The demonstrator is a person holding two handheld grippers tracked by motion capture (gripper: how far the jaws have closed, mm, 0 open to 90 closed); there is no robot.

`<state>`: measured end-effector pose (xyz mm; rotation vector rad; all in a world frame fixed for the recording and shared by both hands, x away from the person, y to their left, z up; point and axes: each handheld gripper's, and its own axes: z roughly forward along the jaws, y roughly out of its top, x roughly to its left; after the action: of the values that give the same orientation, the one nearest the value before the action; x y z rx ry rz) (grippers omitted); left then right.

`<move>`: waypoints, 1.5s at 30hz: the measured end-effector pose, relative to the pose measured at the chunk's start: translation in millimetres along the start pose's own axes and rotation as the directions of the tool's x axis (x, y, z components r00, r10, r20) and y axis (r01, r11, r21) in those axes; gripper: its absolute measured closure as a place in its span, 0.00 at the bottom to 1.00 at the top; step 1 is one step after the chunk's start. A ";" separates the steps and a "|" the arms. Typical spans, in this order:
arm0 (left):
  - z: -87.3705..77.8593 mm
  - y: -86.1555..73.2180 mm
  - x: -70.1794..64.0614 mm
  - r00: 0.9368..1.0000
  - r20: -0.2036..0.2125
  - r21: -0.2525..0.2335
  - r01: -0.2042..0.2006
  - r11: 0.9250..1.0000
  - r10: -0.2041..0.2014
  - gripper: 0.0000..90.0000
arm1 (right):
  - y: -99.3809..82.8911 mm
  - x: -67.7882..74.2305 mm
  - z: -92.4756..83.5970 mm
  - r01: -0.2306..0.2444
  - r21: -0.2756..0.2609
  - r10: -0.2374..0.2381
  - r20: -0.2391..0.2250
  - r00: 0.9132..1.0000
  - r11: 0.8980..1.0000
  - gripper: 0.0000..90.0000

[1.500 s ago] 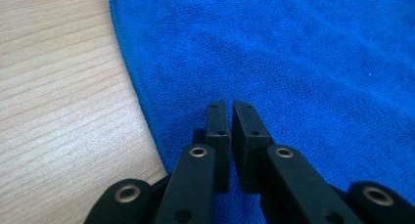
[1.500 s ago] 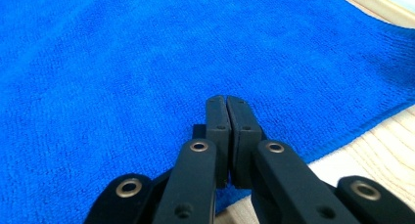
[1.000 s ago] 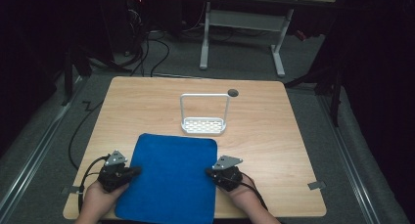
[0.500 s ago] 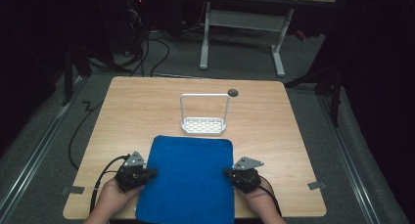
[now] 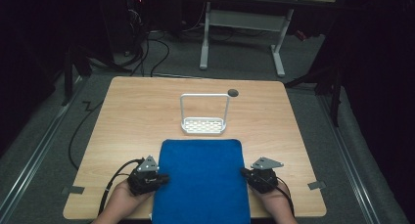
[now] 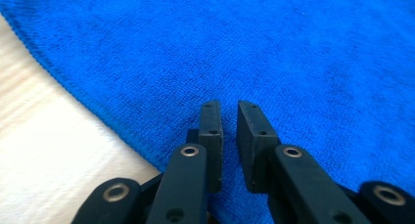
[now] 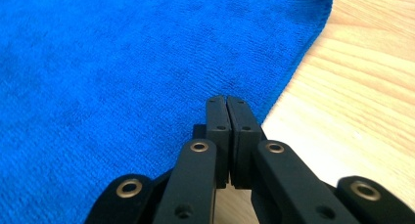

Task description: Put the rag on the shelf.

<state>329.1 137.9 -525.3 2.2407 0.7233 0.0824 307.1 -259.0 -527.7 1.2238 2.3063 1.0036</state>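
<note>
Starting at the left, the left claw [image 5: 164, 177] sits at the left edge of the blue towel [image 5: 200, 180], held in the person's left hand [image 5: 122, 202] near the front of the wooden bench [image 5: 137, 121]. Its own view shows the jaws a little apart, a narrow gap between them, tips hovering over the towel [image 6: 244, 48] just inside its edge, with nothing pinched between them. Moving to the middle, the towel lies flat along the front of the bench, its near end reaching the front edge. Just beyond its far edge stands a white wire rack [image 5: 204, 117], with a small dark round spot [image 5: 233, 92] on the bench behind it. Over on the right, the right claw [image 5: 243, 172] meets the towel's right edge, jaws pressed together right at the hem [image 7: 288, 82]; whether any cloth is caught between them, I cannot tell.
</note>
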 end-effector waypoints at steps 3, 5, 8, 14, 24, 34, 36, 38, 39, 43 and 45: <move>0.9 -0.3 -5.3 1.000 0.009 0.002 -0.017 1.000 0.017 0.90 | -3.1 0.5 -3.6 0.040 0.003 -0.041 0.019 0.999 0.999 0.99; 1.3 -0.3 -6.9 1.000 0.012 0.002 -0.024 1.000 0.024 0.89 | -5.9 0.0 -6.3 0.050 -0.002 -0.050 0.022 0.999 0.999 0.99; 1.2 -1.0 -6.9 1.000 0.013 -0.004 -0.018 1.000 0.018 0.88 | -6.1 -2.1 -7.4 0.029 0.004 -0.029 0.010 1.000 1.000 0.99; -2.6 -3.0 -6.2 1.000 -0.023 -0.012 -0.004 1.000 0.004 0.79 | -3.5 -2.9 -7.4 0.019 0.018 -0.019 -0.002 1.000 1.000 0.98; -4.4 1.1 43.9 0.950 -0.166 -0.204 0.228 0.952 -0.264 0.64 | 2.7 -9.1 -7.0 0.012 -0.060 -0.012 -0.003 1.000 0.998 0.91; 31.6 37.9 73.8 0.928 -0.235 -0.203 0.244 0.948 -0.289 0.66 | 3.0 -6.3 -5.4 0.030 -0.058 -0.031 -0.009 0.999 0.998 0.89; 34.9 40.7 74.0 0.929 -0.246 -0.182 0.236 0.954 -0.277 0.70 | 2.9 -7.0 -5.4 0.029 -0.062 -0.030 -0.008 1.000 0.998 0.89; 36.8 41.5 72.7 0.927 -0.258 -0.184 0.228 0.956 -0.271 0.75 | 2.6 -9.0 -5.3 0.014 -0.066 -0.015 -0.006 1.000 0.998 0.85; 36.7 41.2 72.8 0.928 -0.254 -0.183 0.230 0.956 -0.272 0.78 | 2.6 -9.9 -4.9 0.009 -0.071 -0.010 -0.006 1.000 0.997 0.84; 38.6 41.6 67.6 0.929 -0.288 -0.171 0.189 0.967 -0.232 0.85 | 4.0 -11.3 -4.1 -0.014 -0.094 0.016 0.015 1.000 0.996 0.78; 39.6 41.8 65.2 0.928 -0.305 -0.166 0.169 0.972 -0.213 0.87 | 5.3 -11.6 -2.8 -0.022 -0.104 0.026 0.036 0.999 0.994 0.75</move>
<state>414.3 123.3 -534.7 2.0351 1.0753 0.3971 315.1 -267.7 -522.2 1.2217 2.1871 1.0848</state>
